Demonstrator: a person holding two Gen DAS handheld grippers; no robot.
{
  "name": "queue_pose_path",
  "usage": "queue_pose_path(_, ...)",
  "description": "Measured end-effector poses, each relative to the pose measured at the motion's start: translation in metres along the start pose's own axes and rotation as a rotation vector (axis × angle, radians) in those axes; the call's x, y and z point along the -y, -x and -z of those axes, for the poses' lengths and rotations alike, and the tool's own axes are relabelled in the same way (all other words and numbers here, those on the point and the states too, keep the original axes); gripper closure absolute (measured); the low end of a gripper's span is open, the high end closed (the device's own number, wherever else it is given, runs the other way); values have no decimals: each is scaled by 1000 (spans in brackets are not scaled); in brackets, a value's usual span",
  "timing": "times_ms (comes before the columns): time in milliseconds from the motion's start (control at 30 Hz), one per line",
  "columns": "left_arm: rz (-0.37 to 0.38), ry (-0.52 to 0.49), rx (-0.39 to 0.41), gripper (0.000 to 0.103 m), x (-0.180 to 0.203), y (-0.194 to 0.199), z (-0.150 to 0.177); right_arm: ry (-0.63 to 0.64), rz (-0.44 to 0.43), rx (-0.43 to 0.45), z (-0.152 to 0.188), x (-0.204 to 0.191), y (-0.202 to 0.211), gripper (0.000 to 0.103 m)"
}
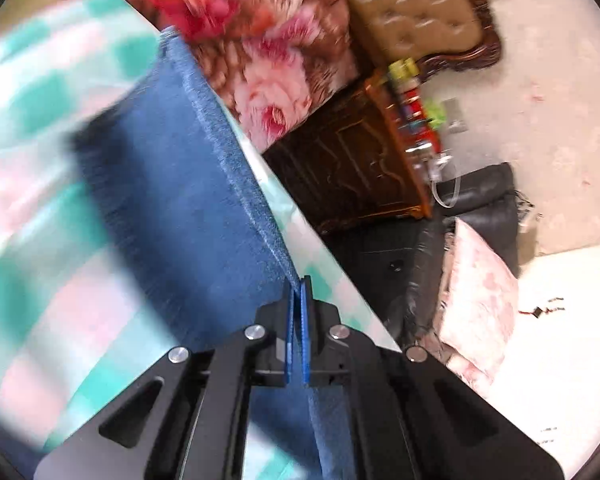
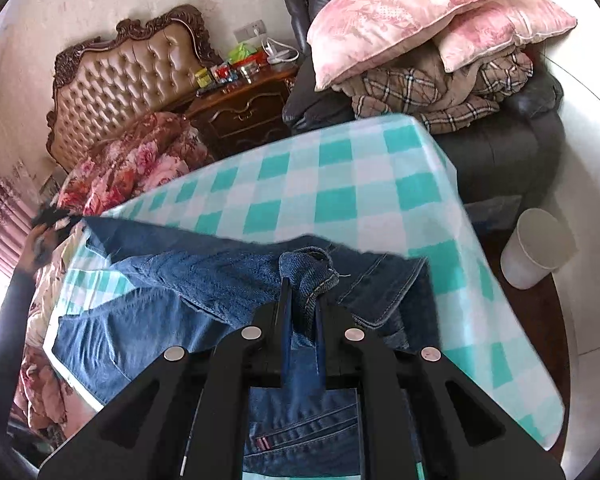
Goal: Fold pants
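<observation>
Denim, blue, stretched taut from lower centre to upper left of the left wrist view: pants [image 1: 172, 168] held off the checked tablecloth [image 1: 40, 240] by one edge. Left gripper [image 1: 299, 300] pressed together on that seamed edge, blue pads nearly meeting with only cloth between. Blurred throughout, so likely mid-swing.

Seen from the right wrist view: pants [image 2: 172, 280] lying across the lower left of the frame, over the teal-and-white tablecloth [image 2: 340, 184], part flat, part lifted into a raised fold line running left to centre. Right gripper [image 2: 302, 292] pinching a bunched wad of hemmed denim at frame centre, jaws closed on it. At far left, a dark blurred shape at the other end of the raised edge, probably the left gripper; cannot tell for sure.

Judged as mid-fold: one layer picked up at two points and being carried over the rest. Not yet laid down, edges not yet matched.

Next move, as a guess: carry both pinched points together over the lower layer, keep the edge taut between them, lower until hems and seams line up, then release. Care needed near the table's left edge, where denim already hangs close to the drop. White cup [image 2: 538, 248] at right well apart, no obstacle.
</observation>
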State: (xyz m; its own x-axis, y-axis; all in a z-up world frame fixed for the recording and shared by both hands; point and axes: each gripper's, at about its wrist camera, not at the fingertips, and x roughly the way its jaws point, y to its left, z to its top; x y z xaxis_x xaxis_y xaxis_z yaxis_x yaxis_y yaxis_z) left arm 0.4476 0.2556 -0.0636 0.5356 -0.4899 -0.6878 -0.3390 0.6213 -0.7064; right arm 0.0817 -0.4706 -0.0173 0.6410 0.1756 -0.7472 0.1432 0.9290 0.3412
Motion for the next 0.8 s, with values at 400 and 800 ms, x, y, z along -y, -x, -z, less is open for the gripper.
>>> queue_pose_path(400,-9,104,51,101,-219,168,218,-81,63,-176,89,67,-4,88)
queue_pose_path(800,65,168,77,94,-270,153,242,-381,13,-104,135,92,12,47)
